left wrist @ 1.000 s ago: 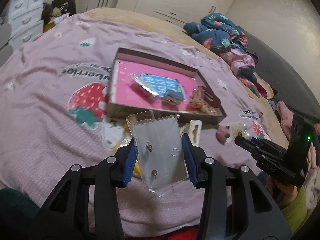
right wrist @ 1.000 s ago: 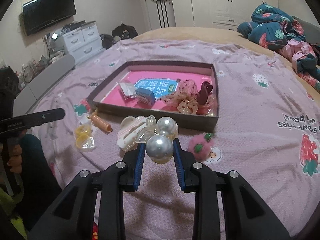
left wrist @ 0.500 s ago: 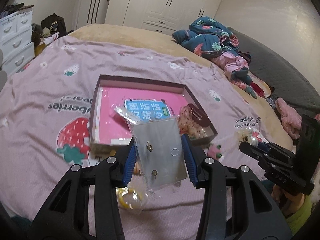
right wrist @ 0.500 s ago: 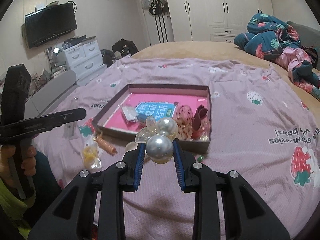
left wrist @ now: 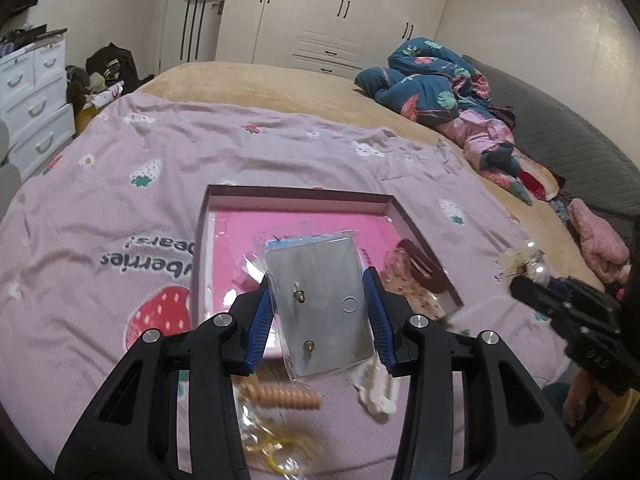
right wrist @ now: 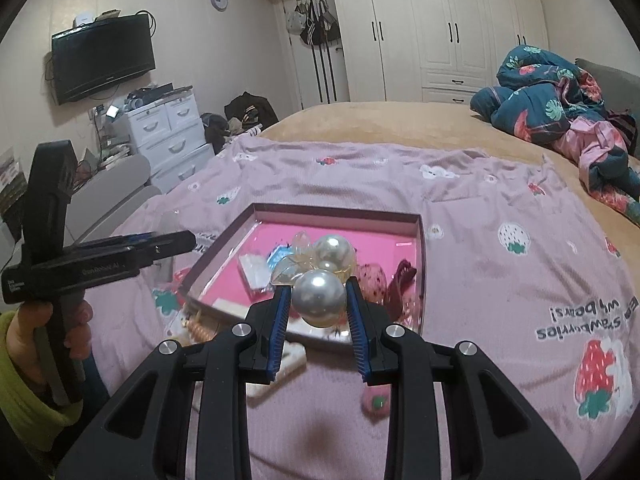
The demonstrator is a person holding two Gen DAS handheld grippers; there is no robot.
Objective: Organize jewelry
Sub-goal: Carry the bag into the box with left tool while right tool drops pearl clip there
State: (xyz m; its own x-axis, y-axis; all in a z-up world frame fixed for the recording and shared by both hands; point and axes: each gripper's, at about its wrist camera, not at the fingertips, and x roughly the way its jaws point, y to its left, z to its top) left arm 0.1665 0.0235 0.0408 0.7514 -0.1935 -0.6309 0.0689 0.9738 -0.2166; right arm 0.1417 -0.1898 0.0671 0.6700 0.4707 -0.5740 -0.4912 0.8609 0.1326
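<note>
My left gripper (left wrist: 318, 312) is shut on a clear plastic earring bag (left wrist: 320, 304) with a grey card and two studs, held above the near edge of the pink-lined box (left wrist: 224, 248). My right gripper (right wrist: 318, 304) is shut on a pearl hair clip (right wrist: 319, 298) with large pearls and clear petals, held above the box's (right wrist: 420, 248) near edge. The box holds a blue packet (right wrist: 278, 258), a dotted bow (right wrist: 372, 280) and a dark red clip (right wrist: 400, 280). The right gripper shows at the right of the left wrist view (left wrist: 524, 280).
On the strawberry bedspread (left wrist: 100, 200) in front of the box lie a tan spiral hair tie (left wrist: 284, 398), yellow rings in a bag (left wrist: 276, 452), a white claw clip (left wrist: 378, 392) and a pink pompom (right wrist: 376, 400). Rumpled clothes (left wrist: 440, 88) lie far right.
Both grippers have risen and moved forward toward the box, each still holding its item. The loose items in front of the box now sit lower in both views.
</note>
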